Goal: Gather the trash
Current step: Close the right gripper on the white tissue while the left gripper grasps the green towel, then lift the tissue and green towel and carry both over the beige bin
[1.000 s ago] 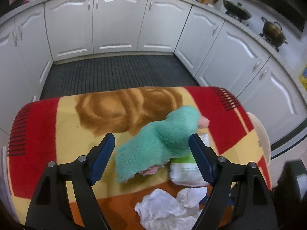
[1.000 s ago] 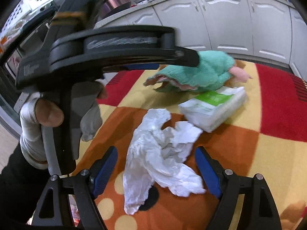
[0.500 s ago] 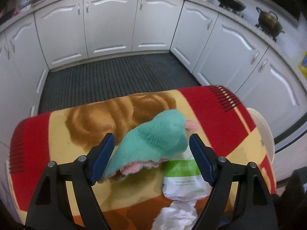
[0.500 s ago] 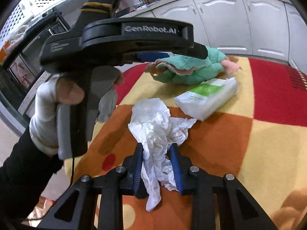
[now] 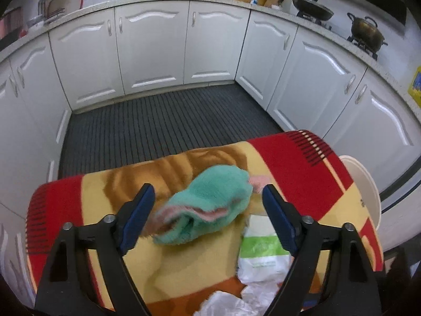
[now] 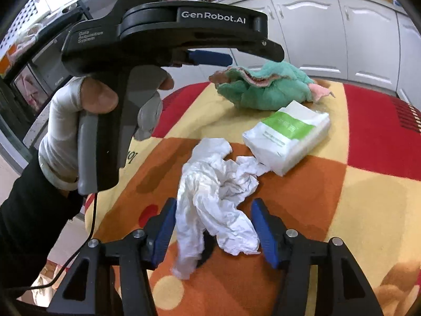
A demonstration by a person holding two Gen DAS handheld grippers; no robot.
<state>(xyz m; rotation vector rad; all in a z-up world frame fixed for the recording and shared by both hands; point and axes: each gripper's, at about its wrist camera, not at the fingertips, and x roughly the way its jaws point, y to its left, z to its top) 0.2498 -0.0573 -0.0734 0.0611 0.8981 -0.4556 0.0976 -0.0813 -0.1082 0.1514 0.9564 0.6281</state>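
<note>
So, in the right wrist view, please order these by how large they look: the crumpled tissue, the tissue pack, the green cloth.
1. Crumpled tissue, though it lies nearest the camera.
2. Green cloth and tissue pack: they look alike, so no ranking.

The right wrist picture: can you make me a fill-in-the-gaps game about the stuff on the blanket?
1. The crumpled tissue lies between the pads of the ____ claw.
2. The fluffy cloth is mostly ____ in colour.
3. The tissue pack has a ____ label.
4. Everything lies on a patterned ____.

Missing words: right; green; green; blanket
</note>
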